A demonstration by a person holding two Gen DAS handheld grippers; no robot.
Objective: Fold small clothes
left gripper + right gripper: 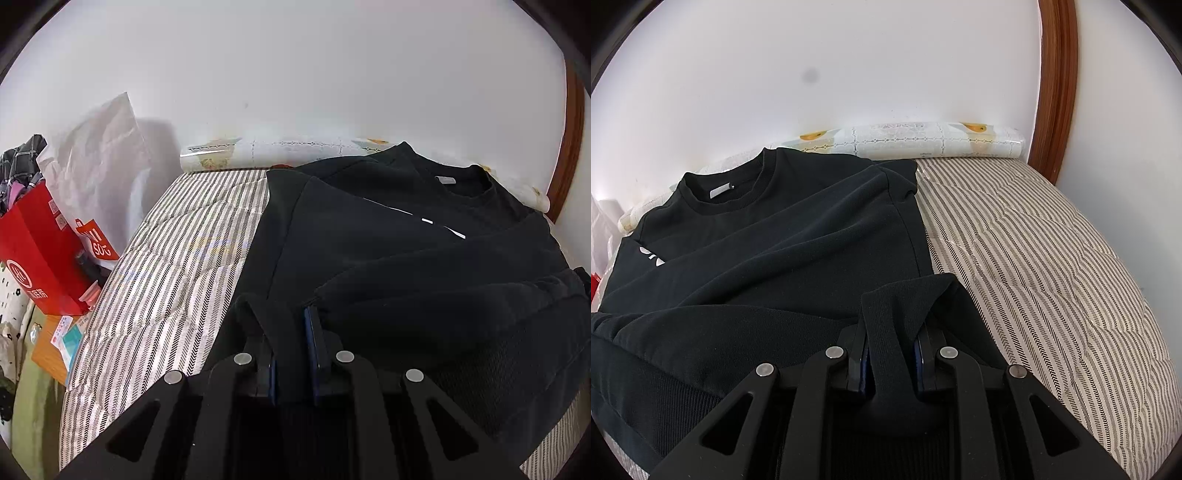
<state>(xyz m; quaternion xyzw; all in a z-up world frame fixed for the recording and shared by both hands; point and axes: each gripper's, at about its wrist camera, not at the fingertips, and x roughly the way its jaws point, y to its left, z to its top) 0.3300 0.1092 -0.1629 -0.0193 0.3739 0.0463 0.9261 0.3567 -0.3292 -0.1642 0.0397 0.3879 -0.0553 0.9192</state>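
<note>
Black long-sleeved cotton sweatshirt (798, 236) flat on striped quilted bed (1034, 258), collar toward far wall, white chest print partly hidden, left gripper (291, 332) fingers nearly closed pinching hem, right gripper (892, 332) likewise.

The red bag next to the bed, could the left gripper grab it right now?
Probably not yet. The left gripper is shut on the black sweatshirt's hem, so it would have to let go first. The red bag stands off the striped mattress, with only bare bedding between.
</note>
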